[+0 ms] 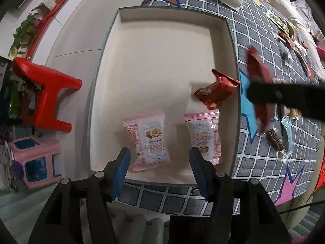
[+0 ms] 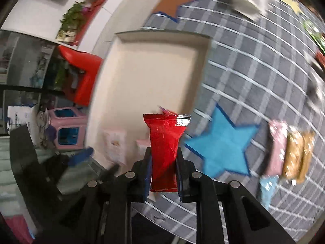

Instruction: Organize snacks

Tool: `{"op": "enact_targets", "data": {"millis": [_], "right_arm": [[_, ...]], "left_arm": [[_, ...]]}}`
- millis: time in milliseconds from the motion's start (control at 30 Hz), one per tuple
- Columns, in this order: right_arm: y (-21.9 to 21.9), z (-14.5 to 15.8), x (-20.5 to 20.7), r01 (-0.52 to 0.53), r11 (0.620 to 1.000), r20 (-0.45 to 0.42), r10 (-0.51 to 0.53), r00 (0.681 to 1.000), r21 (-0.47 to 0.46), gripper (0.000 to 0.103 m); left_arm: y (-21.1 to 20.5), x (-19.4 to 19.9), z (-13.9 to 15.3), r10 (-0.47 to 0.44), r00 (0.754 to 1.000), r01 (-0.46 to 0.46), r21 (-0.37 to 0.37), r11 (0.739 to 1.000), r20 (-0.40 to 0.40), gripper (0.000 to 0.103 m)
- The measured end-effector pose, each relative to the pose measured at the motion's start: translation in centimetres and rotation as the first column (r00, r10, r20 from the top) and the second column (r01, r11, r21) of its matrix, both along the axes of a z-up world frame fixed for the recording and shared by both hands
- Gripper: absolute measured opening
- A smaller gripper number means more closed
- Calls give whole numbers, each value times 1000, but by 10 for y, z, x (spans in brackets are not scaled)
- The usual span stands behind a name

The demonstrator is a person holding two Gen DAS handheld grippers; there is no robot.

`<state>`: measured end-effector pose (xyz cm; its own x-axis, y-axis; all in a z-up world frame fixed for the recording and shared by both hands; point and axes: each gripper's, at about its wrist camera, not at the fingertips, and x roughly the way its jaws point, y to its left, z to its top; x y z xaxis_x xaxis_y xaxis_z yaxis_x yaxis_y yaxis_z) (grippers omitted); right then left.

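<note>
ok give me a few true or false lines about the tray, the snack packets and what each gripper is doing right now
1. The right gripper is shut on a red packet. True.
2. The left gripper is holding a pink packet. False: its jaws are open and empty, hovering above the tray's near edge.
3. Two pink packets lie inside the white tray. True.
4. The tray holds no red snack. False: a crumpled red packet lies by its right wall.
5. The tray sits on a grey checked mat with a blue star. True, though its left side reaches over the mat's edge onto the pale floor.
</note>
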<state>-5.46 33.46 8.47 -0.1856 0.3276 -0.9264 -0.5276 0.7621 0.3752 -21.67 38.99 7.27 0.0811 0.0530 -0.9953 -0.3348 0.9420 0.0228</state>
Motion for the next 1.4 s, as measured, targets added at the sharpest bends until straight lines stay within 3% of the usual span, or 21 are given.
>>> {"op": "enact_targets", "data": {"millis": [200, 233, 267, 333, 500, 567, 600, 833, 1100, 1233, 1400], "right_arm": [[17, -7, -1, -41, 999, -38, 41, 998, 2, 23], [18, -9, -2, -47, 999, -39, 47, 998, -5, 31], [21, -10, -2, -48, 999, -38, 47, 998, -11, 53], [20, -8, -4, -35, 999, -13, 34, 999, -13, 77], [-3, -12, 2, 17, 998, -12, -18, 1000, -59, 77], [-16, -14, 6, 53, 995, -5, -53, 999, -80, 89], [-23, -13, 8, 72, 994, 1, -72, 997, -85, 101], [-102, -20, 16, 196, 964, 19, -196, 980, -178, 102], [-220, -29, 31, 419, 853, 84, -415, 906, -312, 102], [-256, -33, 38, 456, 813, 114, -446, 888, -362, 102], [-284, -39, 54, 461, 797, 146, -441, 886, -391, 102]], "left_arm": [[8, -5, -5, 11, 1000, -11, 7, 1000, -18, 66], [8, -6, -6, 9, 1000, -9, 9, 1000, -21, 67], [8, -6, -7, 7, 1000, -7, 9, 1000, -22, 68], [7, -5, -8, 0, 1000, 0, 11, 1000, -22, 69], [-2, 3, -7, -27, 999, 27, 10, 1000, -19, 73], [-6, 8, -5, -42, 999, 42, 9, 999, -14, 74], [-9, 10, -4, -49, 999, 49, 7, 999, -12, 74], [-36, 32, -1, -131, 991, 131, -8, 991, -9, 74], [-106, 83, 11, -253, 966, 257, -91, 962, 46, 78], [-145, 118, -1, -264, 964, 267, -143, 953, 40, 78], [-170, 159, -22, -221, 975, 220, -193, 956, 16, 78]]}}
